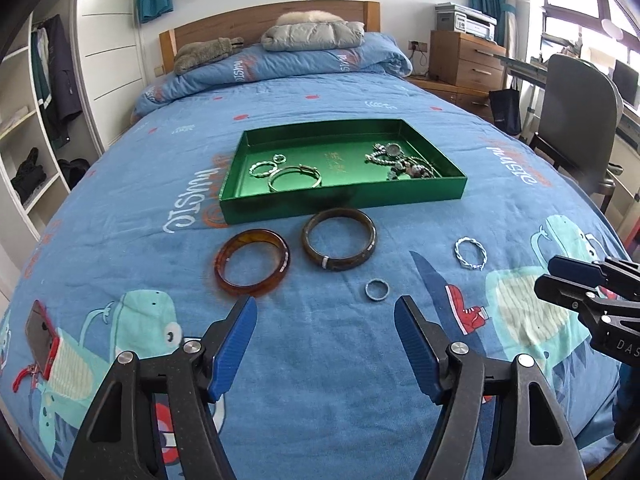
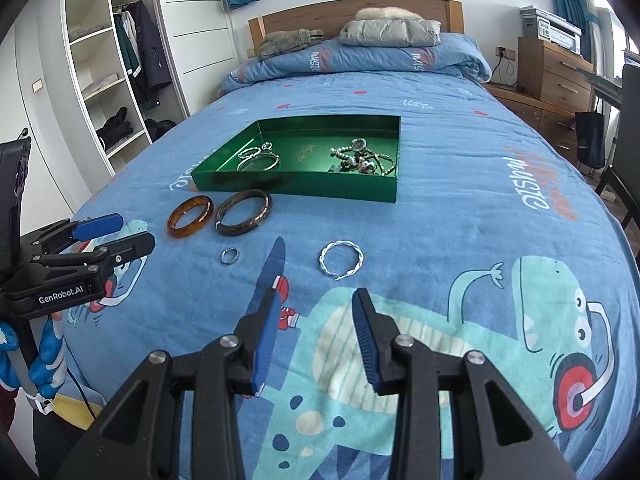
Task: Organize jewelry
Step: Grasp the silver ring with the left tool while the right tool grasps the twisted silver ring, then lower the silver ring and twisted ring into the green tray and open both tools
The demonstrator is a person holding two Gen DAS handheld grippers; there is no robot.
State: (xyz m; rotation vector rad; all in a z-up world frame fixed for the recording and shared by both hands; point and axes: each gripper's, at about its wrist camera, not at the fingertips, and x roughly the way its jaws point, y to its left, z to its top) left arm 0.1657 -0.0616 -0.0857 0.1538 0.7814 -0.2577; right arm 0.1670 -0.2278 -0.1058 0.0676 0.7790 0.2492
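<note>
1. My left claw [image 1: 325, 312] hangs open and empty over the blue cartoon-print bed cover [image 1: 360, 400], near the small silver ring [image 1: 376, 290].
2. My right claw [image 2: 316, 292] gapes narrower, empty, just before the twisted silver bangle [image 2: 341, 259].
3. The amber bangle [image 1: 252, 263] and dark brown bangle [image 1: 339, 244] lie before the green tray [image 1: 344, 196] holding other jewelry.

We are looking at a blue bedspread [image 1: 320, 360] printed with teal cartoon dinosaurs, red sneakers and orange-and-white lettering. At twelve o'clock a glossy green tray [image 1: 344, 196] is showing silver pieces inside. Below it an amber bangle [image 1: 253, 263] is glowing translucent orange-brown at nine o'clock of a dark brown bangle [image 1: 339, 243]. A twisted silver bracelet [image 2: 341, 259] is shining pale.
</note>
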